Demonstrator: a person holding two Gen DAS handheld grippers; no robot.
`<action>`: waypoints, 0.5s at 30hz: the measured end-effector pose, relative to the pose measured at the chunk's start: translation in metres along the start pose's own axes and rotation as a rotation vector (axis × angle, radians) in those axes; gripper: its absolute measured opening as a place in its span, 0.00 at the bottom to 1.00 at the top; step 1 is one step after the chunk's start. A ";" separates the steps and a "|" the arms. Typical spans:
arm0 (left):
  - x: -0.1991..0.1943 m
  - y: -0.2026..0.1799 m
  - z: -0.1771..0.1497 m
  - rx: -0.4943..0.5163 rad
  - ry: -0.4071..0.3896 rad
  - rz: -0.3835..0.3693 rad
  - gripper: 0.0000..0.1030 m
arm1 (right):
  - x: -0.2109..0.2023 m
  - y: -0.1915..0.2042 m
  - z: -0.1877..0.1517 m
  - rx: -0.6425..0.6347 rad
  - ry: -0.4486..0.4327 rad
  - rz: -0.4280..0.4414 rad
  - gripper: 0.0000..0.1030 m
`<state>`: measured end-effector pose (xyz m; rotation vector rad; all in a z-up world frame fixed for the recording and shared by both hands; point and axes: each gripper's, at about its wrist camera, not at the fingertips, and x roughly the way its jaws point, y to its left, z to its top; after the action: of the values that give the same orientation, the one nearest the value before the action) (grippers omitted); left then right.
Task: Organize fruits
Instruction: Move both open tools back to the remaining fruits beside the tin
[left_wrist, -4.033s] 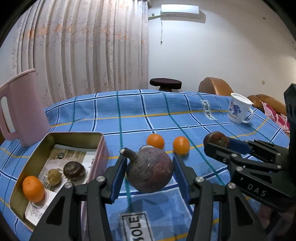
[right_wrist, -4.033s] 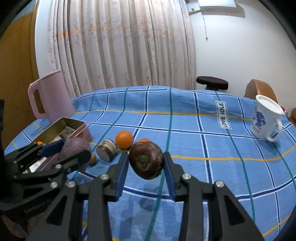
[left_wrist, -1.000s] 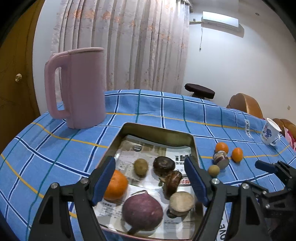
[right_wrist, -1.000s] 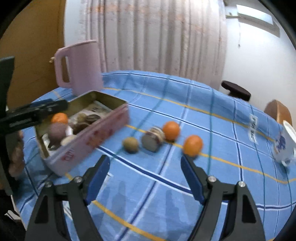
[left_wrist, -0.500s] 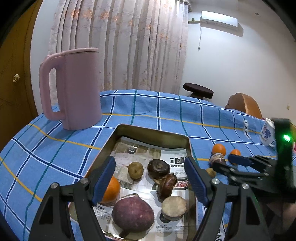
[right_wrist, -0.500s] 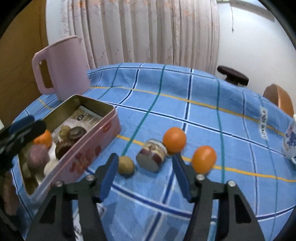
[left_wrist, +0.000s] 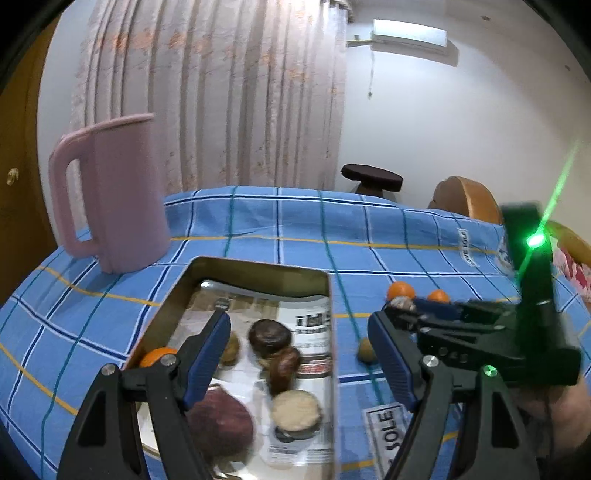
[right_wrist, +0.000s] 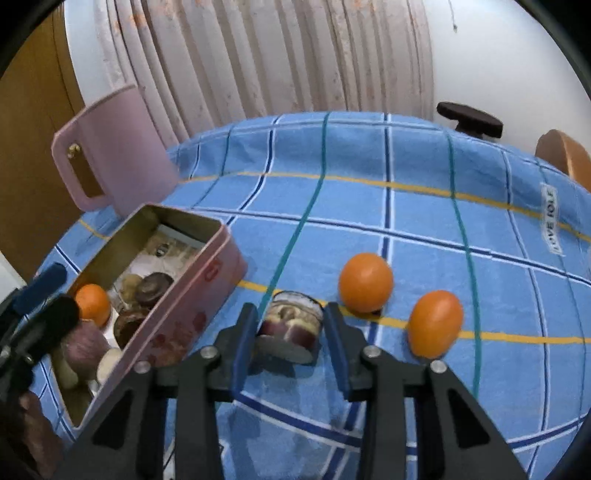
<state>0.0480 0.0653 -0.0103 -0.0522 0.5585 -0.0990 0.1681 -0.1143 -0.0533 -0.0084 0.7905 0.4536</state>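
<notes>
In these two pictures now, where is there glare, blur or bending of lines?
Left wrist view: a green light on the right gripper flares into a streak; the purple fruit in the tin is smeared. Right wrist view: the pink jug looks blurred, and the tablecloth stripes curve from fisheye.

Pleated pale curtains (left_wrist: 221, 92) fill the wall from ten to twelve o'clock. An air conditioner (left_wrist: 410, 34) hangs at one o'clock on the white wall (left_wrist: 424, 129); a dark stool (left_wrist: 371, 178) stands beneath.
</notes>
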 end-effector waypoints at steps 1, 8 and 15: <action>0.001 -0.008 0.000 0.017 0.001 -0.005 0.76 | -0.012 -0.001 -0.001 -0.013 -0.026 -0.012 0.39; 0.016 -0.051 0.001 0.077 0.024 -0.043 0.75 | -0.058 -0.045 -0.011 0.020 -0.131 -0.143 0.39; 0.042 -0.084 -0.001 0.124 0.096 -0.117 0.70 | -0.066 -0.061 -0.016 0.047 -0.171 -0.135 0.31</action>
<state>0.0762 -0.0224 -0.0268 0.0405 0.6441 -0.2505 0.1407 -0.1975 -0.0294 0.0206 0.6280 0.3031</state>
